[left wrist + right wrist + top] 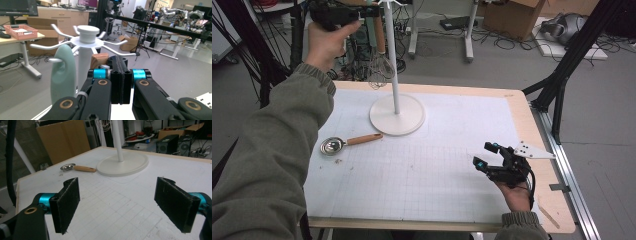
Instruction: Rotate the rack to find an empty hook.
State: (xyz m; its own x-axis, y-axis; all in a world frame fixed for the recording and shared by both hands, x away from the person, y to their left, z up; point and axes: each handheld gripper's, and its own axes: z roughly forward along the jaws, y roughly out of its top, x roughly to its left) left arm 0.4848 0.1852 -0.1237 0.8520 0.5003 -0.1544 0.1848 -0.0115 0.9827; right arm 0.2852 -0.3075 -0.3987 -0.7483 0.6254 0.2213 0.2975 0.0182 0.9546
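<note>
A white hook stand point(395, 75) rises from a round base point(397, 116) at the back of the white gridded mat point(437, 170). My left gripper point(364, 11) is held up at the stand's hooked top point(87, 37), its jaws point(121, 66) shut pad to pad. Just behind its tips is the wooden handle point(98, 60) of a wire whisk point(380, 62) that hangs beside the pole. I cannot tell whether its thin loop is pinched. A mint-green utensil point(63, 75) hangs on a hook. My right gripper point(483, 154) rests low at the mat's right, open and empty point(117, 202).
A metal scoop with a wooden handle point(347, 143) lies on the mat left of the base point(122, 163), also seen as the scoop point(77, 167). The table's wooden edge point(532, 130) runs along the right. Black frame legs point(562, 65), cables and boxes stand on the floor beyond.
</note>
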